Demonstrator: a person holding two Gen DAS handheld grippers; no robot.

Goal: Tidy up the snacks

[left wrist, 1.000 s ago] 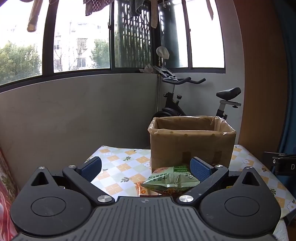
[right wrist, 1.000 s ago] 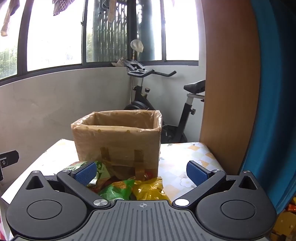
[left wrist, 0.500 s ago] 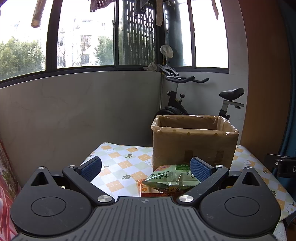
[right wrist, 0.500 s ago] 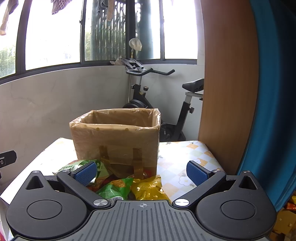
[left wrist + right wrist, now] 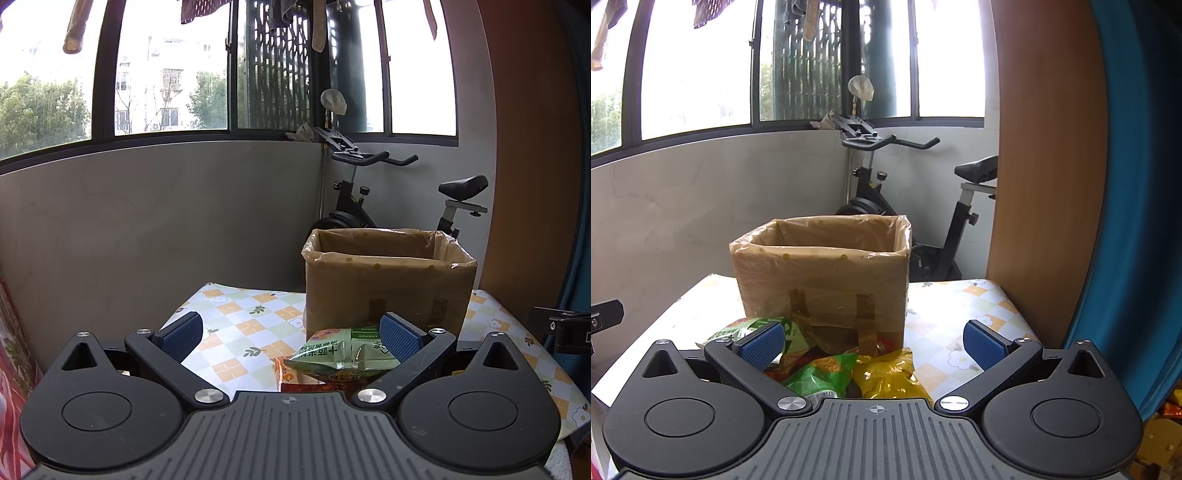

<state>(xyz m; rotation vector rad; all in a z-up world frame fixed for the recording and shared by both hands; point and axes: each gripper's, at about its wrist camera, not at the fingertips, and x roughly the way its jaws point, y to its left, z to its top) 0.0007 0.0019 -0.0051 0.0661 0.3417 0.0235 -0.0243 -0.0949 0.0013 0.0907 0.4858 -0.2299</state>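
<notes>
Nothing is picked yet. The left gripper [image 5: 291, 338] is spread and empty, with a pale green packet [image 5: 341, 356] against its right jaw. The right gripper [image 5: 873, 343] gapes over green and yellow bags [image 5: 857, 376]; behind them stands the lined box [image 5: 823, 273]. Next: dip, pinch one, lift it in. Since a second ago, both have barely crept forward

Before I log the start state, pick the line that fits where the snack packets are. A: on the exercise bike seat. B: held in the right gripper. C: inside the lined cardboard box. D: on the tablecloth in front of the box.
D: the green packet and yellow packet lie on the tablecloth before the cardboard box, and the right gripper is open and holds nothing.
</notes>
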